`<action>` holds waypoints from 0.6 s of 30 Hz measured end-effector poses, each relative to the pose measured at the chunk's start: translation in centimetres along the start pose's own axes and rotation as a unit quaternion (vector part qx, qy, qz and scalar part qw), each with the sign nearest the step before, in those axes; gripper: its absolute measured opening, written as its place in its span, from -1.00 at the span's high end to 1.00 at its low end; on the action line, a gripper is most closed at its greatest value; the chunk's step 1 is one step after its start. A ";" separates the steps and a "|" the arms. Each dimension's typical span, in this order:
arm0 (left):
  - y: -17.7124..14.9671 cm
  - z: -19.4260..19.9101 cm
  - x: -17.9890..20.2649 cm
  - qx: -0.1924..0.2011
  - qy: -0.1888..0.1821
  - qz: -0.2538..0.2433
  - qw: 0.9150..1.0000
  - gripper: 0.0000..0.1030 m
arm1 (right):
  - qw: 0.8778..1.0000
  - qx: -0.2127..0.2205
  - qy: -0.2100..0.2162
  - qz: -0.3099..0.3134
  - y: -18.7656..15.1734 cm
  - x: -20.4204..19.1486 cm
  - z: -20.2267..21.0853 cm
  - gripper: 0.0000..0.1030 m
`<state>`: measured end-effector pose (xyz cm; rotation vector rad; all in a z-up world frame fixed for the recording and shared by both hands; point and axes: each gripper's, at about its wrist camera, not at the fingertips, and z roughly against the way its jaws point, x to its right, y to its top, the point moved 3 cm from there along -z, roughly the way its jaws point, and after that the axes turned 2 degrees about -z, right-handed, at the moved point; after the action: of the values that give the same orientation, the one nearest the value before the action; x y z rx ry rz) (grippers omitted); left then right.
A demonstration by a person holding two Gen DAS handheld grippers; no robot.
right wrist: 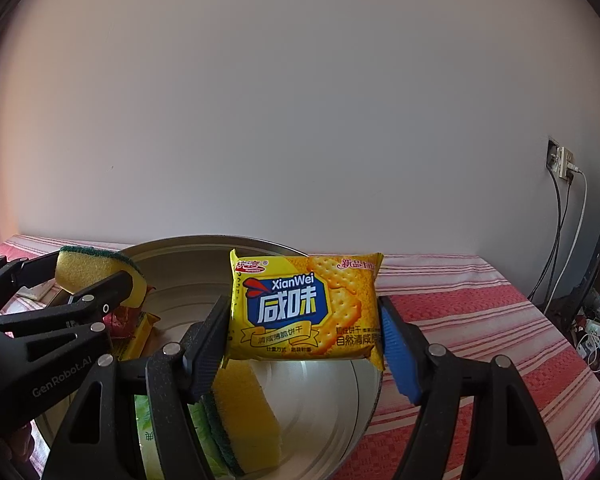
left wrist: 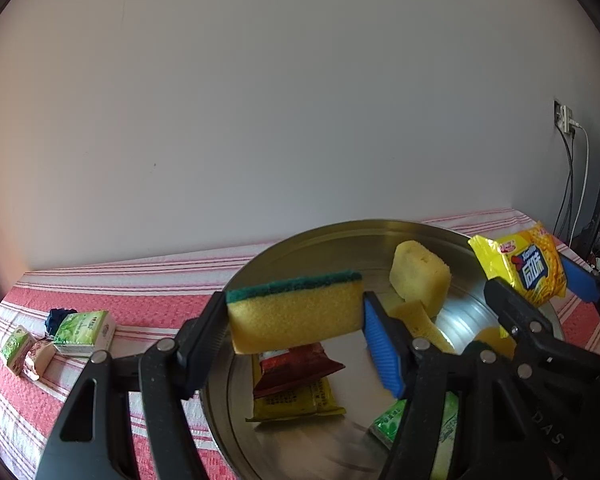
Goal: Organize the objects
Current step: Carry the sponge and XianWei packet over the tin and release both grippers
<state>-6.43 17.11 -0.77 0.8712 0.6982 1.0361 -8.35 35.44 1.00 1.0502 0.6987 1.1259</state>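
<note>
Left wrist view shows the left gripper (left wrist: 296, 316) clamped on a yellow sponge (left wrist: 294, 312) with a green scouring top, held level above a wide metal bowl (left wrist: 340, 236). Inside the bowl lie a red snack packet (left wrist: 296, 364) on top of a yellow packet (left wrist: 300, 400), a pale yellow sponge block (left wrist: 418, 276) near the far wall, and a green tissue pack (left wrist: 392, 420) at the near edge. The bowl stands on a red and white striped cloth (left wrist: 120, 300). Well apart to the left on the cloth sit a green tissue box (left wrist: 86, 330) and two smaller packs (left wrist: 24, 350) just beside it.

Right wrist view shows the right gripper (right wrist: 304, 332) gripping a yellow cracker packet (right wrist: 304, 306) by its two side edges, upright and facing the camera, above the bowl's right half. Beneath it in the bowl another yellow and green sponge (right wrist: 240, 416) leans on its edge. A wall socket (right wrist: 562, 164) with cables is on the right.
</note>
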 end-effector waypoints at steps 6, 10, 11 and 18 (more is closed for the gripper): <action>0.4 -0.9 -0.4 0.002 -0.002 -0.004 1.000 -0.39 | 1.000 -0.012 0.026 -0.004 -0.3 -1.0 1.5 -0.46; 0.6 -0.7 -1.4 0.013 0.008 0.009 1.000 -0.82 | 0.999 0.002 0.023 -0.025 -0.6 -0.8 3.7 -0.55; 0.7 -0.5 -1.6 0.017 0.010 0.014 1.000 -0.93 | 0.999 0.008 0.022 -0.032 -0.6 -0.7 4.3 -0.55; 0.6 1.1 -3.9 0.047 0.017 0.013 0.999 -0.99 | 0.996 0.055 -0.002 -0.065 -1.0 -0.7 9.1 -0.60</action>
<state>-7.20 13.35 0.64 0.9477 0.7713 1.0513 -0.28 31.91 3.45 1.0833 0.8204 0.9817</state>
